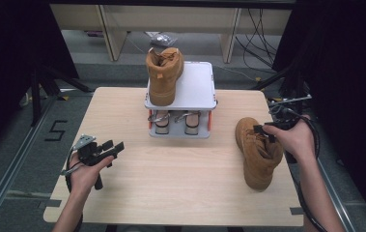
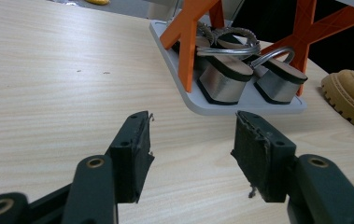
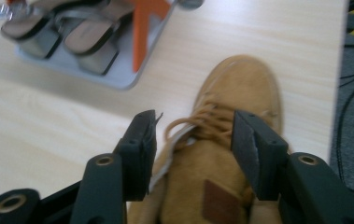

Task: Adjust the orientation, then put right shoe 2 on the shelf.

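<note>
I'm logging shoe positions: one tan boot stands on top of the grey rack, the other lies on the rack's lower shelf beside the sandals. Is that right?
Not quite. The second boot is on the table, right of the rack, as the high view shows. The other boot does stand on top, and sandals fill the lower shelf.

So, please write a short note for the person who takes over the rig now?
Left tongs: open, over bare table.
Right tongs: open, straddling the collar of the boot on the table, not closed.
Rack: other boot on top shelf, sandals below.
Done: one boot shelved.
Left, probably: grip the boot, set it beside its pair.
</note>
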Tool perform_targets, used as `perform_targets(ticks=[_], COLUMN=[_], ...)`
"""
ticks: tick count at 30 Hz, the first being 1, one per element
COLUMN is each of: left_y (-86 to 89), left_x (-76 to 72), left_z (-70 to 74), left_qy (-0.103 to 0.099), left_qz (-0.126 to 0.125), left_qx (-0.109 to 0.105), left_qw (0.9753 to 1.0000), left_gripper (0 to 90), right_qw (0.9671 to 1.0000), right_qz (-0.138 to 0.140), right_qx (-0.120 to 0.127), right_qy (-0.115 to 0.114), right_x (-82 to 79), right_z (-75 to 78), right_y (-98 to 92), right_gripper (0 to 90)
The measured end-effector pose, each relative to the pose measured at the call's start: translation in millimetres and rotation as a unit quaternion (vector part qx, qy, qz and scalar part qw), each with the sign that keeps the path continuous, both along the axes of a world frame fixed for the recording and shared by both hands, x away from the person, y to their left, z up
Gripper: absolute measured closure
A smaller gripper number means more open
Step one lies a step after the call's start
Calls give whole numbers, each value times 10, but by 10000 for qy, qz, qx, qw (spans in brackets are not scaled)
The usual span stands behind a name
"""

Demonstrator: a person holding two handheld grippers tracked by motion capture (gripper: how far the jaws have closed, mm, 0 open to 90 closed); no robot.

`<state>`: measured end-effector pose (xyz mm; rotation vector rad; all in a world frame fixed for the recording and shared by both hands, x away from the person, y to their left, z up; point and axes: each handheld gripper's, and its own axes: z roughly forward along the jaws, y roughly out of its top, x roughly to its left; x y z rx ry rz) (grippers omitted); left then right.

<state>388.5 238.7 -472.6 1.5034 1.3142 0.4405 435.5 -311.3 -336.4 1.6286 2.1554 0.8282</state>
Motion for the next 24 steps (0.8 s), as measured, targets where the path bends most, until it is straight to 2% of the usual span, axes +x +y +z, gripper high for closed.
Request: perform_targets(ticks=[1, 3, 6, 7, 9, 10, 13, 15, 16, 17, 18, 19, 20, 21, 22, 23, 24], left_y=[-4, -5, -11, -15, -24, -33, -43, -44, -46, -43, -38, -36, -34, -34, -37, -41, -48], left_x=[2, 6, 7, 6, -2, -6, -19, -31, -37, -43, -44, -44, -44, -42, -40, -38, -39], left_z=[-2, -8, -19, -22, -30, -34, -34, -25, -20, -15, -14, -13, -11, -9, -9, -12, -17], left_qy=[9, 22, 35, 35, 63, 73, 56, 69, 59, 37, 36, 37, 37, 34, 34, 38, 60], left_qz=[8, 7, -5, -5, -20, -31, -60, -67, -57, -60, -61, -60, -55, -43, -34, -30, -25], left_qx=[-18, -2, -28, -39, -22, -40, -8, -28, -69, -63, -59, -59, -54, -58, -66, -61, -51], left_qw=[10000, 10000, 10000, 10000, 10000, 10000, 10000, 9999, 9999, 10000, 10000, 10000, 10000, 10000, 10000, 10000, 10000], left_gripper=[454, 453, 453, 454, 454, 454, 457, 459, 459, 458, 457, 457, 457, 457, 457, 457, 457], right_qw=[9999, 9998, 9988, 9988, 9984, 9989, 9988, 9986, 9986, 9985, 9972, 9971, 9980, 9971, 9972, 9958, 9956], right_qz=[-110, -161, -458, -460, -520, -382, -435, -418, -426, -490, -727, -724, -580, -721, -674, -902, -906], right_qx=[67, -34, 104, 15, 20, -121, -109, -106, -193, -167, 22, -121, -214, -231, -309, -154, -229], right_qy=[-44, -65, -122, -165, -214, -234, -216, -304, -239, -194, -193, -190, -142, -80, -78, -9, 33], right_x=[-14, -7, -50, -65, -90, -89, -119, -130, -144, -146, -155, -157, -147, -151, -136, -147, -139], right_z=[19, 23, 36, 43, 48, 45, 23, 5, 11, 7, 7, 13, 23, 34, 45, 51, 61], right_y=[-46, -137, -191, -232, -273, -322, -380, -410, -424, -431, -409, -439, -482, -484, -524, -498, -525], right_gripper=[537, 556, 567, 567, 568, 569, 574, 579, 579, 575, 575, 573, 566, 560, 547, 536, 526])
